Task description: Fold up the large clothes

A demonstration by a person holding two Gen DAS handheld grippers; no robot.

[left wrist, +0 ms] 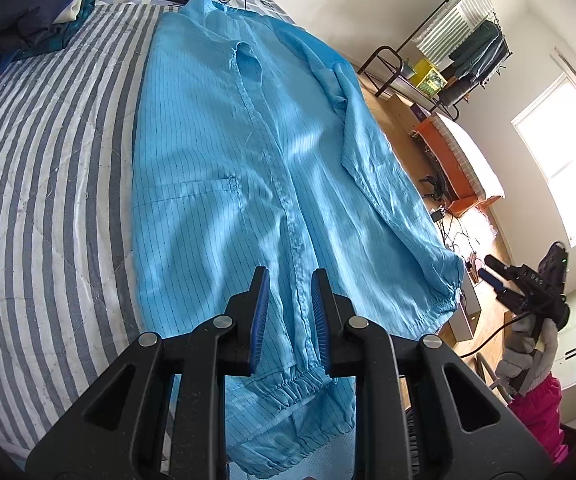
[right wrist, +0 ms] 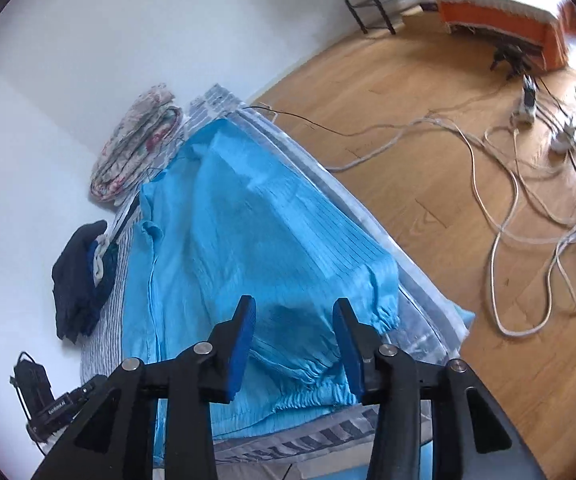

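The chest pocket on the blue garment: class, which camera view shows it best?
The left wrist view: the chest pocket lies plainly stitched on the blue garment. In the right wrist view, no pocket can be made out on the garment.

Left gripper (left wrist: 289, 312) narrowly parted, empty; right gripper (right wrist: 293, 338) wider, empty

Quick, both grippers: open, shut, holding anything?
Left gripper: open, narrow gap, nothing pinched, above the blue garment.
Right gripper: open, empty, above the garment's cuff.
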